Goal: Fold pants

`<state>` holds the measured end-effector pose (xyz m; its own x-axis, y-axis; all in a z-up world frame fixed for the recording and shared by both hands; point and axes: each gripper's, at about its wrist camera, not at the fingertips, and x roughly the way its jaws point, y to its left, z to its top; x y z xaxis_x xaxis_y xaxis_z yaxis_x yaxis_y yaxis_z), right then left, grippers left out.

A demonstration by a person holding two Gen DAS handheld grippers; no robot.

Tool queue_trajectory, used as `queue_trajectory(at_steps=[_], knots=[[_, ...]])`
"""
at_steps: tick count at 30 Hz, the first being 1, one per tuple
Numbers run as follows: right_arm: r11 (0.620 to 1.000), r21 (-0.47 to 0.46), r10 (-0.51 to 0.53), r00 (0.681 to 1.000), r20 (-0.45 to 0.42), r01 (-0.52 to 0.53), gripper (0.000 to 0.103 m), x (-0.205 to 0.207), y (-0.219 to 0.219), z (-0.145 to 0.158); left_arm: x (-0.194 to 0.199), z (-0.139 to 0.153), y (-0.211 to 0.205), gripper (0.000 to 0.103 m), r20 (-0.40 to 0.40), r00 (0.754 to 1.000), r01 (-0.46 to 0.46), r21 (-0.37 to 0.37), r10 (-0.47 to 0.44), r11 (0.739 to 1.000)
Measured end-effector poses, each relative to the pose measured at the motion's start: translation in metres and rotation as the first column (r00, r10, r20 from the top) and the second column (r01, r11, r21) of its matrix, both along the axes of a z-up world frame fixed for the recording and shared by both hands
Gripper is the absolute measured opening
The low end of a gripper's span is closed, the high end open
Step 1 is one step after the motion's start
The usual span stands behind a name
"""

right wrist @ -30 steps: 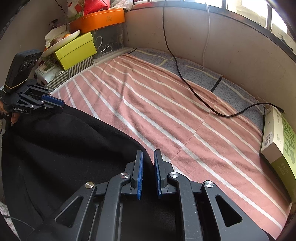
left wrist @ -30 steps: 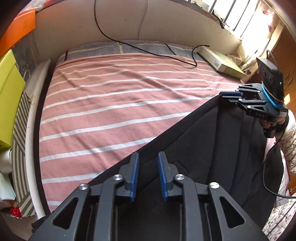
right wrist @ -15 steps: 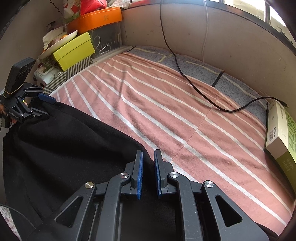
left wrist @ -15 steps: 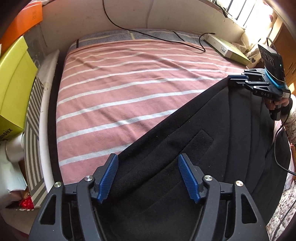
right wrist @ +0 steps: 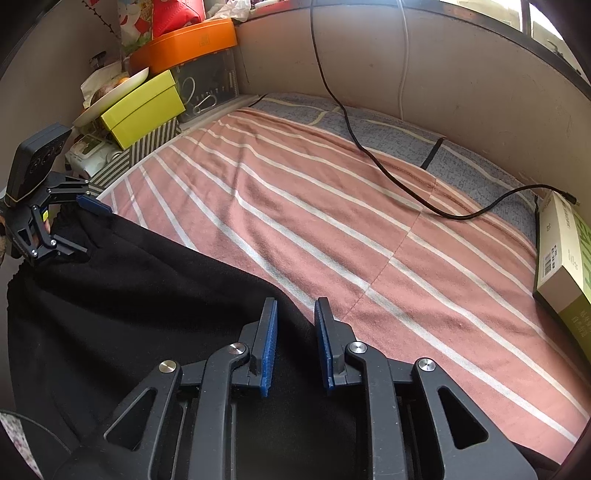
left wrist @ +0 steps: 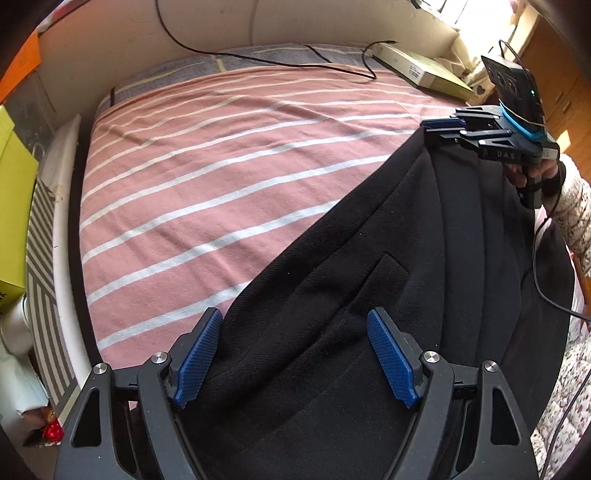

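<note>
A bed fills most of both views, spread with a pink sheet (right wrist: 332, 221) crossed by thin white stripes; a grey-blue striped cover (right wrist: 388, 136) shows beyond its far edge. A plain beige wall (right wrist: 461, 74) curves behind — a black cable (right wrist: 369, 155) hangs down it and trails over the bedding. Along the right edge lies a flat green-and-white box (right wrist: 565, 258). At the other side boxes are stacked: a lime-green box (right wrist: 142, 107), an orange box (right wrist: 184, 44) above it, a grey striped one beneath. Bright daylight pours through a window (left wrist: 480, 22) in the far corner — wooden furniture (left wrist: 554, 74) stands beside it.
</note>
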<state>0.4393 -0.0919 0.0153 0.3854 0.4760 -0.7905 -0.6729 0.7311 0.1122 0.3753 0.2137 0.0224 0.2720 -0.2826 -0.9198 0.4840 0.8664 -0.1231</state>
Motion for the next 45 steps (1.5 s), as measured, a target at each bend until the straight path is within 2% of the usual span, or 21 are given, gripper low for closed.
queue_trajectory(at_steps=[2,4,5,6,7,8,11,16,18,20,21,23,25,26,30,34,37,39,42,43,45], knots=[[1.000,-0.001,0.000,1.000,0.002,0.000,0.021,-0.001,0.000,-0.001,0.000,0.000,0.001,0.082,0.004,1.000,-0.012,-0.014,0.012,1.000],[1.000,-0.003,-0.003,1.000,-0.011,0.003,0.021,0.000,0.000,0.000,-0.001,0.001,0.001,0.076,0.012,0.999,-0.030,-0.009,0.030,0.999],[1.000,-0.003,-0.002,1.000,-0.019,0.002,0.021,-0.001,0.001,0.000,-0.002,0.002,0.000,0.069,0.017,0.999,-0.036,-0.015,0.036,0.999],[1.000,-0.003,-0.001,1.000,-0.022,0.001,0.021,-0.002,0.001,0.000,-0.002,0.003,0.000,0.053,0.018,0.999,-0.037,-0.025,0.038,0.999],[1.000,-0.002,-0.004,1.000,-0.019,0.004,0.020,-0.003,0.000,0.001,-0.004,0.005,-0.001,0.044,0.017,0.999,-0.033,-0.047,0.034,0.998],[1.000,-0.001,-0.002,1.000,-0.017,0.002,0.016,-0.004,0.000,0.001,-0.006,0.007,-0.003,0.035,0.028,0.999,-0.031,-0.059,0.032,0.998],[1.000,-0.014,0.009,1.000,0.022,-0.009,0.009,-0.014,0.001,0.004,-0.011,0.014,-0.005,0.020,0.075,0.996,-0.041,-0.043,0.044,0.998],[0.999,0.036,-0.008,0.995,0.103,0.004,0.006,-0.028,-0.006,0.026,-0.008,0.040,0.001,0.016,0.184,0.975,-0.126,-0.009,0.126,0.992],[0.999,0.048,-0.030,0.991,0.131,0.024,0.006,-0.029,-0.007,0.037,-0.002,0.058,0.005,0.011,0.262,0.951,-0.171,0.004,0.164,0.985],[0.998,0.032,-0.049,0.988,0.146,0.045,0.006,-0.027,-0.003,0.041,0.010,0.074,0.012,0.011,0.319,0.924,-0.222,-0.001,0.210,0.975],[0.999,0.011,-0.054,0.989,0.139,0.053,0.006,-0.024,0.001,0.039,0.019,0.078,0.017,0.011,0.299,0.923,-0.241,-0.041,0.242,0.970],[0.997,-0.040,-0.054,0.989,0.136,0.060,0.006,-0.020,0.009,0.027,0.027,0.080,0.021,0.011,0.306,0.913,-0.270,-0.044,0.270,0.962],[0.990,-0.124,-0.058,0.994,0.095,0.070,0.006,-0.014,0.015,0.010,0.024,0.080,0.025,0.012,0.304,0.912,-0.259,-0.092,0.275,0.961],[0.988,-0.136,-0.062,0.995,0.084,0.073,0.006,-0.011,0.017,0.003,0.020,0.080,0.028,0.012,0.305,0.908,-0.267,-0.104,0.286,0.958],[0.989,-0.090,-0.114,0.993,0.035,0.117,0.007,0.002,0.013,0.000,0.003,0.071,0.037,0.014,0.277,0.905,-0.307,-0.102,0.323,0.946],[0.991,-0.068,-0.117,0.993,0.024,0.119,0.007,0.000,0.009,0.003,-0.017,0.070,0.048,0.022,0.260,0.899,-0.330,-0.125,0.352,0.936],[0.988,0.029,-0.148,0.989,-0.008,0.148,0.014,-0.003,-0.009,0.017,-0.031,0.068,0.053,0.028,0.241,0.896,-0.348,-0.145,0.374,0.926],[0.977,0.081,-0.195,0.980,-0.034,0.197,0.017,-0.005,-0.026,0.028,-0.041,0.067,0.049,0.032,0.233,0.902,-0.333,-0.162,0.364,0.929],[0.961,0.106,-0.255,0.967,-0.024,0.256,0.020,-0.020,-0.058,0.043,-0.052,0.067,0.033,0.036,0.232,0.917,-0.287,-0.184,0.325,0.940],[0.958,0.105,-0.267,0.963,-0.017,0.268,0.023,-0.029,-0.068,0.047,-0.055,0.067,0.026,0.037,0.230,0.923,-0.269,-0.190,0.309,0.944],[0.955,0.097,-0.282,0.959,0.008,0.280,0.034,-0.052,-0.091,0.053,-0.060,0.066,0.011,0.047,0.231,0.932,-0.233,-0.208,0.279,0.950]])
